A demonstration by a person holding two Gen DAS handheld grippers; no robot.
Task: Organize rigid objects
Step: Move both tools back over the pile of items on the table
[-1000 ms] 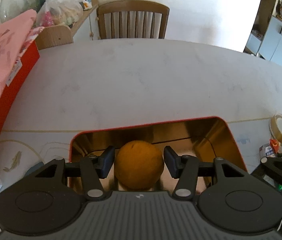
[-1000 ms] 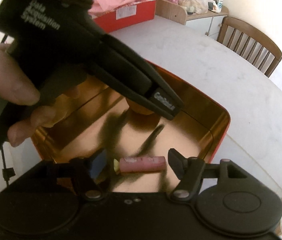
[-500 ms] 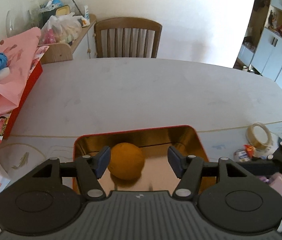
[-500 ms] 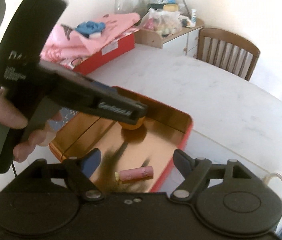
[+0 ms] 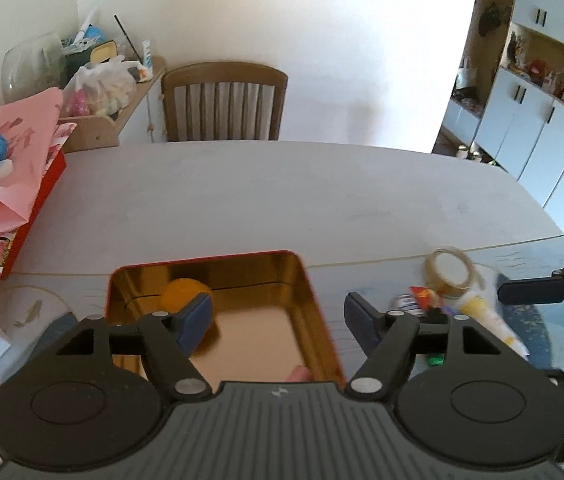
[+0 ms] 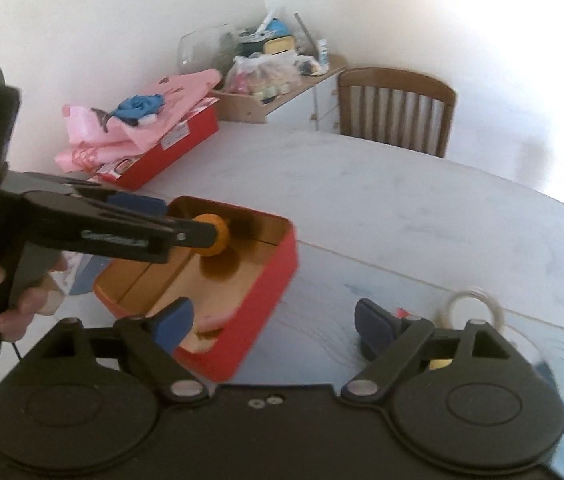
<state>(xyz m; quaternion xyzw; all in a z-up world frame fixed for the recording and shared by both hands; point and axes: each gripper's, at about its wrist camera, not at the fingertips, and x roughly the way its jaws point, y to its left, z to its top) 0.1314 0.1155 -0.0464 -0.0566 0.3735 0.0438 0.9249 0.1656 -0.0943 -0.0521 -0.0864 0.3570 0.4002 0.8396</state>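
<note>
The left hand-held gripper is hovering above the red rectangular metal tin with a gold-coloured inside, its blue-padded fingers spread wide with nothing between them. The round orange ball is sitting inside the tin near its far left corner, partly hidden behind the left finger pad in the left wrist view; in the right wrist view the same ball is showing just past the tip of the left hand-held gripper, resting on the tin's floor with its reflection below it. A small pink cylindrical piece is lying in the near part of the tin, blurred and partly covered by a finger of the right hand-held gripper, which is also standing wide and empty, positioned over the tin's near right corner and the pale grey surface. To the right of the tin, well apart from it, a roll of clear tape is lying among a small cluster of colourful packets that are too blurred to identify. A brown wooden chair is standing at the far edge of the surface, and a red box topped with pink cloth is resting at the left edge.
</note>
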